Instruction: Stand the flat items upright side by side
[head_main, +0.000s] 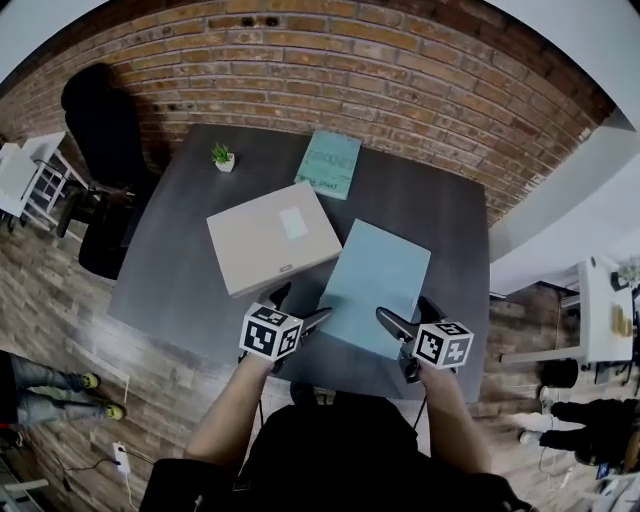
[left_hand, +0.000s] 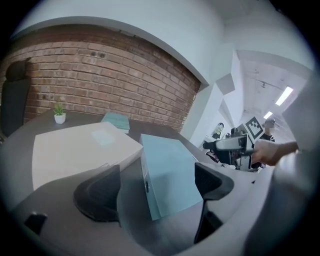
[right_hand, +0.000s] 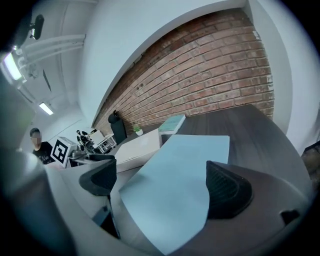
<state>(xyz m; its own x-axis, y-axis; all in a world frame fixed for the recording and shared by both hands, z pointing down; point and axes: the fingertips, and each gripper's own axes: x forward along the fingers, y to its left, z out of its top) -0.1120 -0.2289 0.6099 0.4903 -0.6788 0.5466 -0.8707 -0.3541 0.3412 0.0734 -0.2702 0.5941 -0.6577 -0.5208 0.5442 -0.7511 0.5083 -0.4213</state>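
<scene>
My left gripper (head_main: 303, 306) and right gripper (head_main: 407, 312) both gape wide, each framing a near corner of the smooth pale-blue box (head_main: 375, 280). It lies flat on the dark matte table (head_main: 445, 215), just beside a beige cardboard box (head_main: 270, 238).

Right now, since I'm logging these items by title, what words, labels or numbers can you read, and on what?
No text can be read clearly.
Teal book: dark print on the cover, too blurred to read.
Beige box: a pale label, nothing legible on it.
Light blue box: no print visible.
Marker cubes: black-and-white square patterns only, no words.
</scene>
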